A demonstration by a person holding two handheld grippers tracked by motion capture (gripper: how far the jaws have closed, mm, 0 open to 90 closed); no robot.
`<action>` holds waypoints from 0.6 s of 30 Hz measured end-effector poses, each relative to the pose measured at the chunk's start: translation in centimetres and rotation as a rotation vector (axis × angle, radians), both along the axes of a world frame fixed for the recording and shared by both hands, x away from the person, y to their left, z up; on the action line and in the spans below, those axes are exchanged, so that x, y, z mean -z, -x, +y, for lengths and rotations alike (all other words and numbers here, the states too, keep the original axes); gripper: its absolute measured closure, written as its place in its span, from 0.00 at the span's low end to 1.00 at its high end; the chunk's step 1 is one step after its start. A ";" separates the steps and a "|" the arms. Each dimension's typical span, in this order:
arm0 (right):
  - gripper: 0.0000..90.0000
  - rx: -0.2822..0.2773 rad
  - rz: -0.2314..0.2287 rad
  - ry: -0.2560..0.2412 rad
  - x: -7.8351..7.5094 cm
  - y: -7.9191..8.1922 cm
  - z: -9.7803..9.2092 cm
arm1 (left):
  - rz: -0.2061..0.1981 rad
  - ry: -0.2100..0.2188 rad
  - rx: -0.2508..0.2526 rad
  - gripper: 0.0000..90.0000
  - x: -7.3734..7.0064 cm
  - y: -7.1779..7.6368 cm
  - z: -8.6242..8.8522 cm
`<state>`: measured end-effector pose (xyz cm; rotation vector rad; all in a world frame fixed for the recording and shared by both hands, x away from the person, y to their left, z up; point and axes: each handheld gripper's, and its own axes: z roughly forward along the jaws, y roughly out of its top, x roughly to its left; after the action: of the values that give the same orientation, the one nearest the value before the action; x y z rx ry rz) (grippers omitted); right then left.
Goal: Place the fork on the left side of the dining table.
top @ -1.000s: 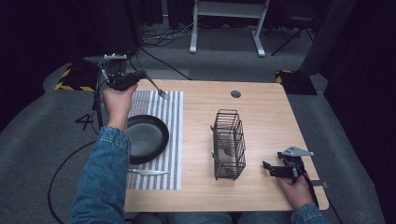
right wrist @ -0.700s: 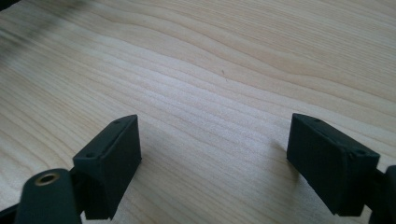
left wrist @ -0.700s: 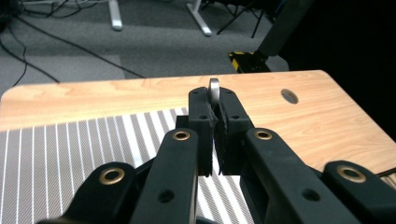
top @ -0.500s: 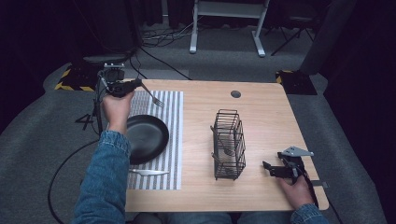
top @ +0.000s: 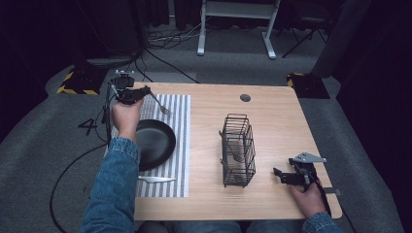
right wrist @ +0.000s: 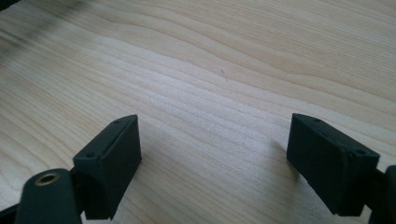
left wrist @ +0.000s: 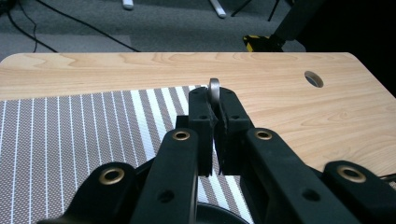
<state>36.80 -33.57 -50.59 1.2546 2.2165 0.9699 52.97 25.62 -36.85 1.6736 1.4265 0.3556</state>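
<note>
One fork (top: 160, 104) clamped by left gripper (top: 127, 93) over mat's (top: 180, 141) far edge

The left tool (left wrist: 214, 122) rises from the bottom of the view, its two black jaws closed almost together on a thin metal piece (left wrist: 214, 88), apparently a utensil handle, whose rounded silver end sticks up just above the jaw tips. Under the tool lies a brown placemat (left wrist: 70, 135) with white stripes, spread over the near left part of the pale wooden worktop (left wrist: 289, 88). A dark rounded rim (left wrist: 219, 214) shows low between the jaw arms. A round hole (left wrist: 313, 79) sits in the worktop at the right. Beyond the far edge is grey carpet (left wrist: 163, 28) with a black cable (left wrist: 84, 23) lying on it.
</note>
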 end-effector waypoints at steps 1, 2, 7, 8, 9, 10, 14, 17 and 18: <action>0.20 0.000 0.000 0.000 0.0 0.0 0.0 | 0.000 0.000 0.000 0.96 0.0 0.0 0.0; 0.20 0.000 0.000 0.000 0.0 0.0 0.0 | 0.001 -0.008 -0.002 0.96 0.1 0.0 -0.1; 0.20 0.000 0.000 0.000 0.0 0.0 0.0 | 0.006 -0.007 0.001 0.96 0.3 -0.1 -0.3; 0.20 0.000 0.000 0.000 0.0 0.0 0.0 | 0.004 -0.005 0.001 0.96 0.3 -0.1 -0.4; 0.20 0.000 0.000 0.000 0.0 0.0 0.0 | 0.004 -0.005 0.001 0.96 0.3 -0.1 -0.4; 0.20 0.000 0.000 0.000 0.0 0.0 0.0 | 0.003 -0.005 0.000 0.96 0.3 -0.2 -0.4; 0.20 0.000 0.000 0.000 0.0 0.0 0.0 | 0.008 -0.008 -0.001 0.96 0.4 -0.2 -0.5; 0.20 0.000 0.000 0.000 0.0 0.0 0.0 | 0.013 -0.010 -0.004 0.96 0.5 -0.3 -0.4; 0.20 0.000 0.000 0.000 0.0 0.0 0.0 | 0.012 -0.011 -0.003 0.96 0.5 -0.3 -0.4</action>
<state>36.80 -33.56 -50.59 1.2545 2.2165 0.9699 53.27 25.22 -37.38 1.6850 1.4385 0.3560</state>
